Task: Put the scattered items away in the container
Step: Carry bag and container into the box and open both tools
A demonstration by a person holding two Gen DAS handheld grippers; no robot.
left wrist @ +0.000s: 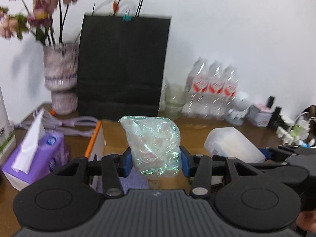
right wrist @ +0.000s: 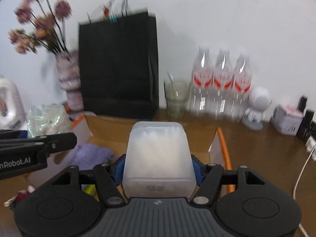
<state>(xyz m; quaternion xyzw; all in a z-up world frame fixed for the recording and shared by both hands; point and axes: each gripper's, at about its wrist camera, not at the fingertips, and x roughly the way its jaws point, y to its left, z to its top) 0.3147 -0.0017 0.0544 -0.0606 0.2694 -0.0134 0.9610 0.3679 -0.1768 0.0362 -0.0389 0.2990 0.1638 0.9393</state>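
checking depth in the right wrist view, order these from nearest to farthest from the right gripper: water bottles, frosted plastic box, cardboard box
1. frosted plastic box, held in the right gripper.
2. cardboard box, open, just below and ahead.
3. water bottles, back right by the wall.

- We take this for a room in a home: a brown wooden table point(right wrist: 256, 138) stands against a plain white wall point(right wrist: 217, 19).
- We see a vase of dried pink flowers point(left wrist: 60, 79) beside a black paper shopping bag point(left wrist: 122, 67).
- Three water bottles point(right wrist: 221, 83), a glass cup point(right wrist: 176, 98) and a small white figurine point(right wrist: 256, 106) line the wall.
- A purple tissue pack point(left wrist: 33, 158) and a white charging cable point(right wrist: 302, 169) add to the household clutter.
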